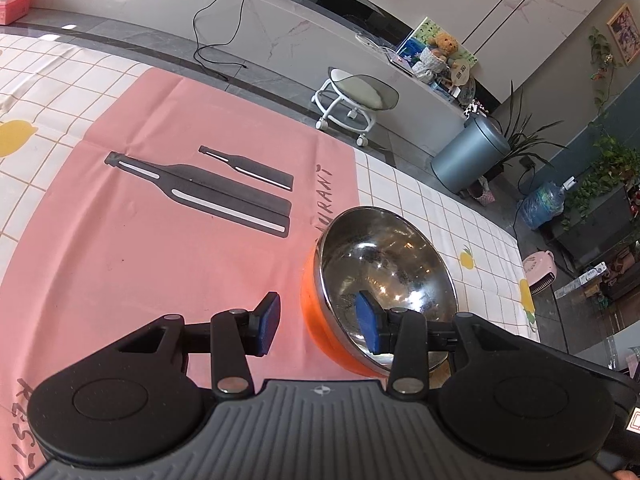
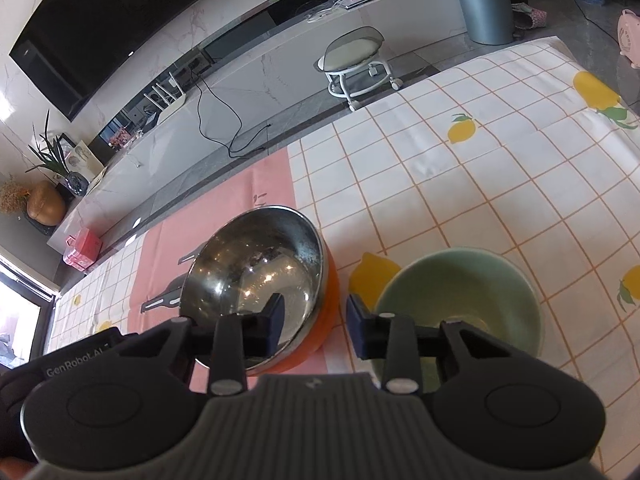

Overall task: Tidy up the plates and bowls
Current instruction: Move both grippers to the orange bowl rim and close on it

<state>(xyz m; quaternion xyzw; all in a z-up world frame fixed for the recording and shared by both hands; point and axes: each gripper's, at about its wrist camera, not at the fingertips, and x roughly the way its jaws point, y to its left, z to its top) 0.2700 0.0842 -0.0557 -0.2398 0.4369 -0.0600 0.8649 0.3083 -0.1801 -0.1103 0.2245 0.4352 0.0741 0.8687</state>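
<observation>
**A:** Orange-walled bowl with a shiny steel inside point(image 1: 384, 276): where does it sit?

**B:** On the pink cloth with the dark bottle prints point(image 1: 160, 216), right at that cloth's edge, where the white checked tablecloth with lemons point(image 2: 480, 168) begins. It looks tilted, the near rim lower, though I cannot tell how far.

**A:** And the left gripper point(image 1: 318, 322)?

**B:** Its jaws stand about half apart and straddle the near rim. One blue pad point(image 1: 366, 320) is inside the bowl over the steel, the other point(image 1: 268, 316) outside over the pink cloth. There is a clear gap between the outer pad and the orange wall, so nothing is clamped.

**A:** The right gripper point(image 2: 314, 322)?

**B:** Narrower. One finger point(image 2: 274, 318) sits over the steel bowl's inside, the other point(image 2: 358, 322) over the strip of cloth between that bowl and a pale green ceramic bowl point(image 2: 460, 312). The orange rim runs between them; whether the pads press it I cannot tell, a gap still seems visible.

**A:** Room to move?

**B:** The two bowls stand just beside each other, not touching. To the left the pink cloth is open up to the printed bottles; to the right and beyond, the checked cloth lies bare to the table's far edge, past which a white wheeled stool point(image 2: 356, 64) stands on the floor.
</observation>
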